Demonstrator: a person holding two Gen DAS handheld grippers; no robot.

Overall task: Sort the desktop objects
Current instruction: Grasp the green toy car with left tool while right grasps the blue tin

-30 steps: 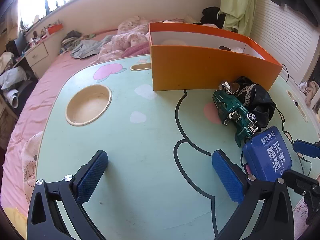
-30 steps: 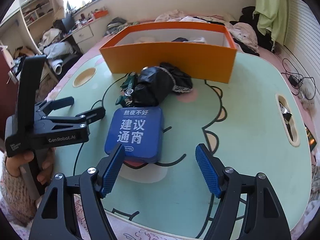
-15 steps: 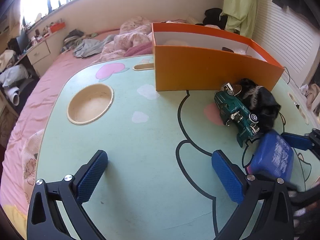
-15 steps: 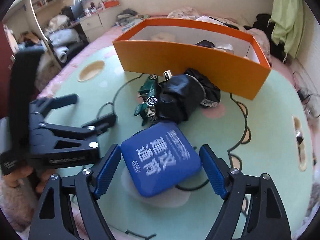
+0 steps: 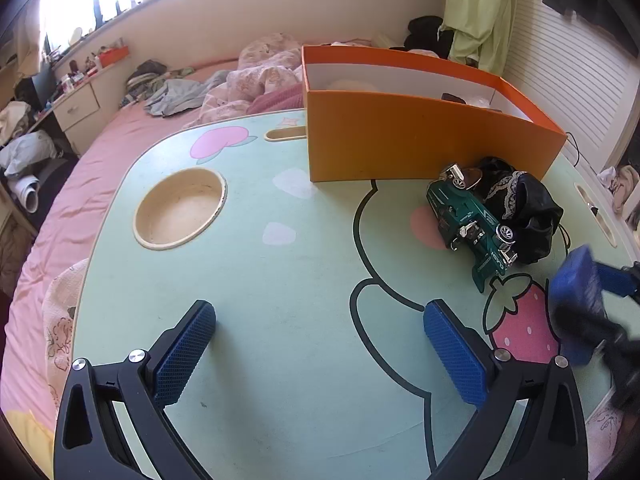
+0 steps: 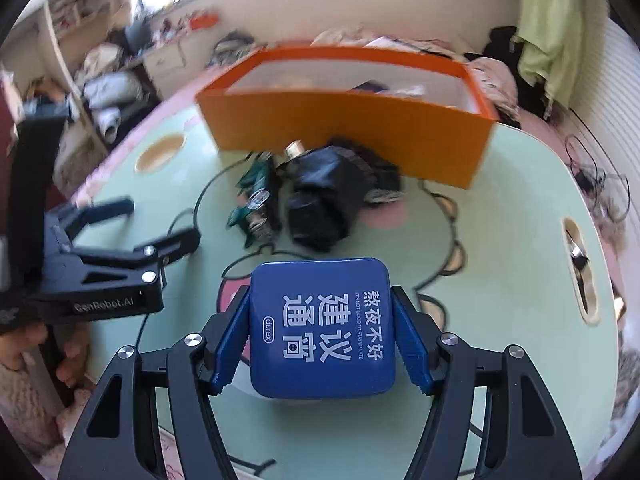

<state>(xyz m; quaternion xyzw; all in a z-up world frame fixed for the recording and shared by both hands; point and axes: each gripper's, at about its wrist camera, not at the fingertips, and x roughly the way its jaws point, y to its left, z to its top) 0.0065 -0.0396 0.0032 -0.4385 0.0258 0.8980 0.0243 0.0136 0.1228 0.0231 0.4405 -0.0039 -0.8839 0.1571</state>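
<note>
Mint cartoon table (image 6: 500,240), right tongs (image 6: 320,336) clamping blue "durex" tin (image 6: 322,328)

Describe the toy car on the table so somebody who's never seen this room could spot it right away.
Start at the big orange box at the far side of the pale green cartoon table. Just in front of its right end lies a crumpled black lace-trimmed cloth, and the toy car lies against that cloth's left side. It is the only dark green thing there, with shiny chrome trim.
</note>
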